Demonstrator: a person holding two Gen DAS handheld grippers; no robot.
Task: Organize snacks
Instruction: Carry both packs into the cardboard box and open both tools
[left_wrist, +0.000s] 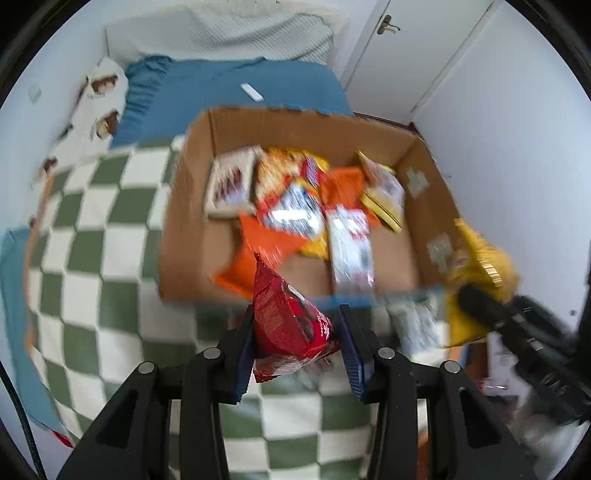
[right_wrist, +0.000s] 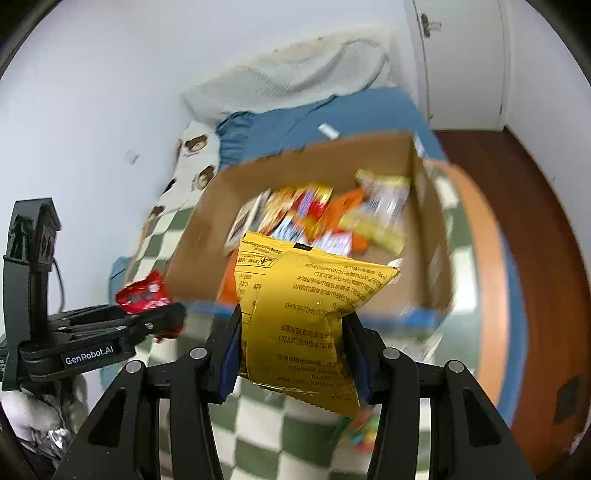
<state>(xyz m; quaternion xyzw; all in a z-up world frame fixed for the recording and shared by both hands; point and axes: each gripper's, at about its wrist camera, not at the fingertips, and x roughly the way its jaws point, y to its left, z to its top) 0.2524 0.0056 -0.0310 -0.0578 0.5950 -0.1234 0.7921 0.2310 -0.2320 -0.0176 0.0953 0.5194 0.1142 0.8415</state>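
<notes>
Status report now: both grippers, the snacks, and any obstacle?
Left gripper shut on red packet. Right gripper shut on yellow bag. Cardboard box ahead, already holding snacks. Nothing blocking.

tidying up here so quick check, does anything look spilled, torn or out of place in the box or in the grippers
Nothing looks spilled or torn. The cardboard box holds a loose, overlapping jumble of snack packs rather than rows. The left gripper holds a red packet and the right gripper a yellow bag, both short of the box. Blur hides finer detail.

My two cameras sit close above the bed, left and right, both looking down at the cardboard box (left_wrist: 295, 125) (right_wrist: 317, 155).
</notes>
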